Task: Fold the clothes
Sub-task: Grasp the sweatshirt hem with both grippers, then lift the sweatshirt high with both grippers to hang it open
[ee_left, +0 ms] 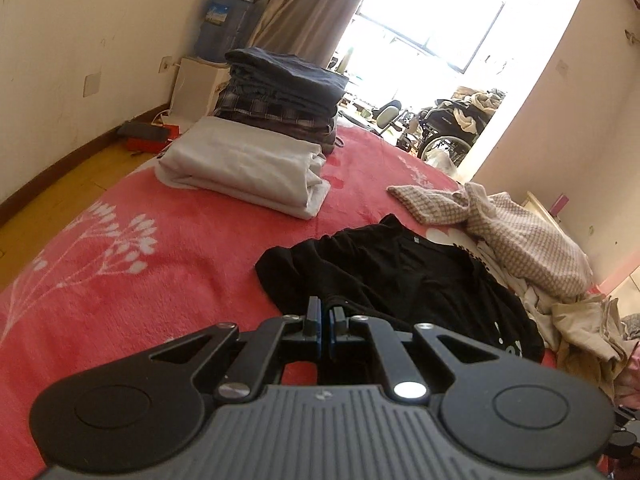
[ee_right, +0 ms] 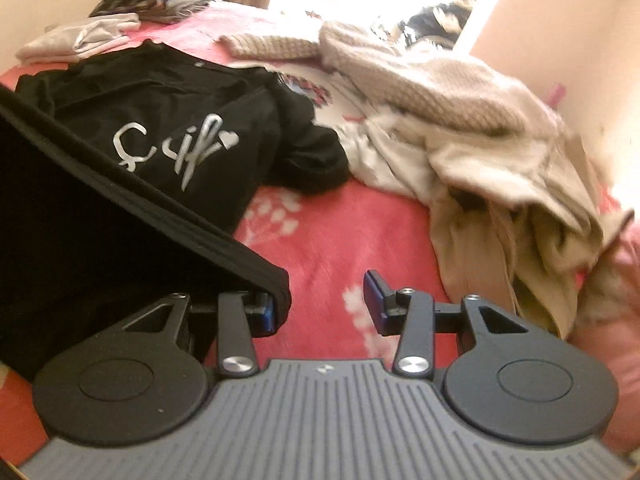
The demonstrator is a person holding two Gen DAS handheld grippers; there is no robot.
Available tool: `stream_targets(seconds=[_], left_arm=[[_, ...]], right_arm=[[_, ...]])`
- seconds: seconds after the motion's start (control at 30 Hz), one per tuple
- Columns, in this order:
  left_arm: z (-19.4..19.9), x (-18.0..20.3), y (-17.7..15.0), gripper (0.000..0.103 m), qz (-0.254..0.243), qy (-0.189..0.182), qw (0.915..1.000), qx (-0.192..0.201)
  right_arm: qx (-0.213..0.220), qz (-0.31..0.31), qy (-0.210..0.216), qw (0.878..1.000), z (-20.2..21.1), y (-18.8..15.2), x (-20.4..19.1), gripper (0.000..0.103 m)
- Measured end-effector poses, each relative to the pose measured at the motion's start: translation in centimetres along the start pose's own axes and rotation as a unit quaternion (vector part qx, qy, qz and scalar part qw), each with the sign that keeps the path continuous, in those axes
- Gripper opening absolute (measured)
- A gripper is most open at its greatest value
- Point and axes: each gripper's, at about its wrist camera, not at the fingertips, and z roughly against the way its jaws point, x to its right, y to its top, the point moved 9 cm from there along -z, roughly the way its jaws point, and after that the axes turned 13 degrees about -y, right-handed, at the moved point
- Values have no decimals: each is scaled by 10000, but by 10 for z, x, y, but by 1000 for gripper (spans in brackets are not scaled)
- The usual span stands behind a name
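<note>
A black T-shirt (ee_left: 400, 272) with silver lettering lies crumpled on the red blanket (ee_left: 140, 280). My left gripper (ee_left: 325, 320) is at its near edge, blue pads together with a fold of black cloth pinched at their tips. In the right wrist view the T-shirt (ee_right: 160, 100) has its near hem lifted and stretched taut from the left. That hem drapes over the left finger of my right gripper (ee_right: 322, 300). The right jaws stand apart, and only the blanket (ee_right: 328, 232) shows between them.
Folded white cloth (ee_left: 248, 168) and a stack of folded dark clothes (ee_left: 284, 92) sit at the far left of the bed. A heap of unfolded checked and beige garments (ee_right: 440, 92) lies to the right. Beyond the bed stand a water dispenser (ee_left: 220, 28) and a wheelchair (ee_left: 448, 128).
</note>
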Motion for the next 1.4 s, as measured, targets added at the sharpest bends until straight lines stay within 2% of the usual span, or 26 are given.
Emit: stream_targets(seconds=[0.17,0.3,0.37,0.4,0.43,0.5,0.57,0.6,0.63,0.7,0.8,0.83,0.87,0.9,0.97,1.0,1.07,1.13,1.23,1.3,1.4], left_arm=[[2,0,4,4,-74,17,10000,57],[5,-1,5,4,-51,26,10000,64],[6,0,5,4,-99,33,9999,53],[7,1,5,4,-149,38,9999,54],[7,2,5,4,-191,36,9998,57],[10,5,5,4,-281,15,9996,51],[12,8,5,4,-389,-1,9992,45],[13,10,6,4,-456,-10,9989,51],[13,11,6,4,-508,-17,9987,57],[15,14,7,4,-575,-35,9983,68],[20,18,8,4,-733,-54,9973,43],[22,19,8,4,-802,-53,9968,28],[24,20,9,4,-850,-46,9964,15],[27,21,9,4,-882,-41,9961,4],[29,21,13,4,-905,-31,9959,-17],[27,21,19,4,-854,-27,9963,-23],[23,22,31,4,-752,-20,9972,-35],[10,28,56,3,-687,-47,9976,-9],[-5,52,135,3,-826,-51,9956,450],[4,77,198,3,-933,-116,9913,922],[51,127,282,3,-1297,-281,9753,1768]], right_arm=[[-783,-49,496,9957,-3,-27,2,41],[-1520,-468,1124,9808,-4,-52,-2,40],[-1580,-570,1182,9787,-2,-54,-1,34],[-1562,-569,1177,9790,1,-54,0,26],[-1498,-505,1121,9810,3,-52,2,22],[-1113,-29,727,9911,11,-44,10,22],[-386,863,-33,9955,22,-32,17,22],[-2,1362,-431,9897,28,-27,17,22],[353,1844,-814,9788,34,-24,17,22],[849,2672,-1375,9500,40,-27,12,22],[1099,3478,-1593,9174,42,-43,5,21],[1067,3507,-1534,9176,44,-47,5,21],[954,3362,-1390,9266,45,-48,8,21],[796,3137,-1208,9384,46,-48,11,21],[229,2176,-587,9740,47,-41,26,20],[-5,1690,-295,9852,46,-35,35,19],[-411,789,250,9957,46,-20,50,12],[-294,529,460,9971,42,9,57,7],[321,520,329,9976,24,89,74,4],[873,482,48,9950,19,157,94,4],[1947,177,-427,9798,57,261,133,4]])
